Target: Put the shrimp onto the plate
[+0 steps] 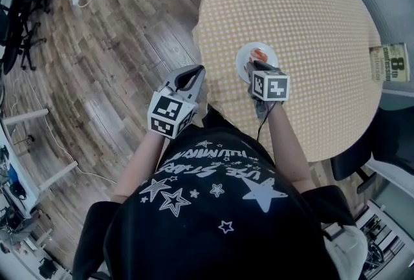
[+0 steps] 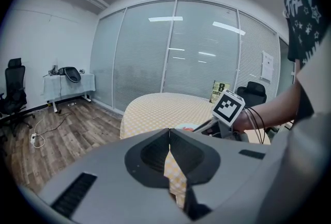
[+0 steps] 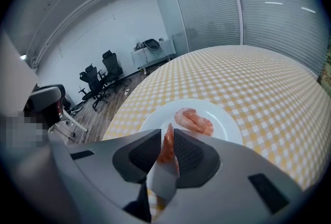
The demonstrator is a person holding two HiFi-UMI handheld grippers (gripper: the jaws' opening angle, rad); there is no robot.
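Wood plank floor is taking up the whole left side, with some black office chairs sitting at the far left edge and a wall of glass panels with blinds running behind everything in the left gripper view.

The left gripper is hanging out over the floor, just off the near left edge of the round table. Its jaws are meeting at the tips with nothing pinched between them, only checked cloth peeking through the gap lower down.

The table is wearing a yellow and white checked cloth, and a white plate is sitting on it toward the near left side. One shrimp is already lying on the plate, curled up around the middle.

Just right of that, the right gripper is hovering over the near edge of the plate with its jaws clamping the held shrimp, which is standing upright between the pads. Can't tell if it's touching the plate.

Far right on the table, a card with a big 8 is standing near the edge.
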